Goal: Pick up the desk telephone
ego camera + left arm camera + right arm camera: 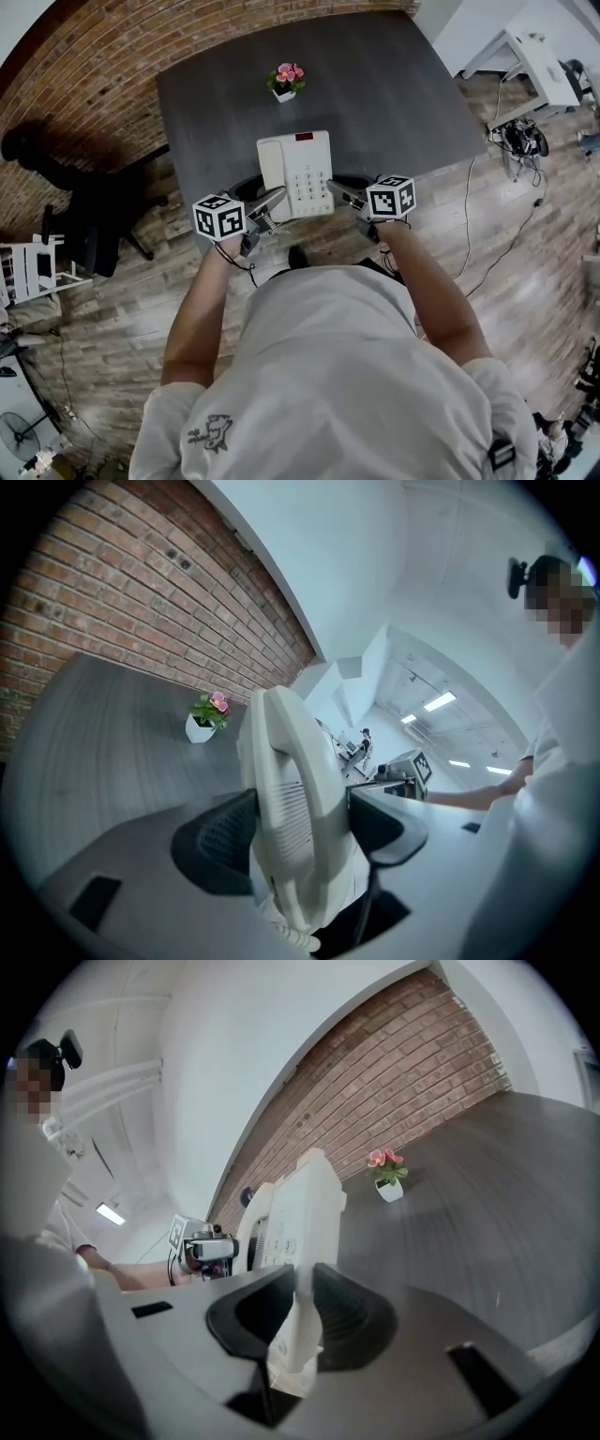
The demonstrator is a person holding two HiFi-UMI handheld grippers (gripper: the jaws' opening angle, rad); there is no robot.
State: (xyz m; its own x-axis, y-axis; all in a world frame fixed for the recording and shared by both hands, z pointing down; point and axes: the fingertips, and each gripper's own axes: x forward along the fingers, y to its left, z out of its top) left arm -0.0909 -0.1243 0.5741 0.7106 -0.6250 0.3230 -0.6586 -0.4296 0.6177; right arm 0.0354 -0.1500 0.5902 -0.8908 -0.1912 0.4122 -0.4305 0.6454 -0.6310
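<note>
A white desk telephone (296, 174) with a keypad and a handset on its left side hangs over the near edge of the dark grey table (394, 84). My left gripper (267, 205) is shut on its handset side; in the left gripper view the handset (286, 808) fills the gap between the black pads. My right gripper (342, 193) is shut on the phone's thin right edge (298, 1330). Both grippers hold the telephone from the near corners. A coiled cord (292, 937) shows below the handset.
A small white pot with pink flowers (285, 82) stands on the table beyond the phone. A brick wall (84, 66) runs at the left. An office chair (84, 225) sits left of the table. Cables and a white desk (525, 66) lie at the right.
</note>
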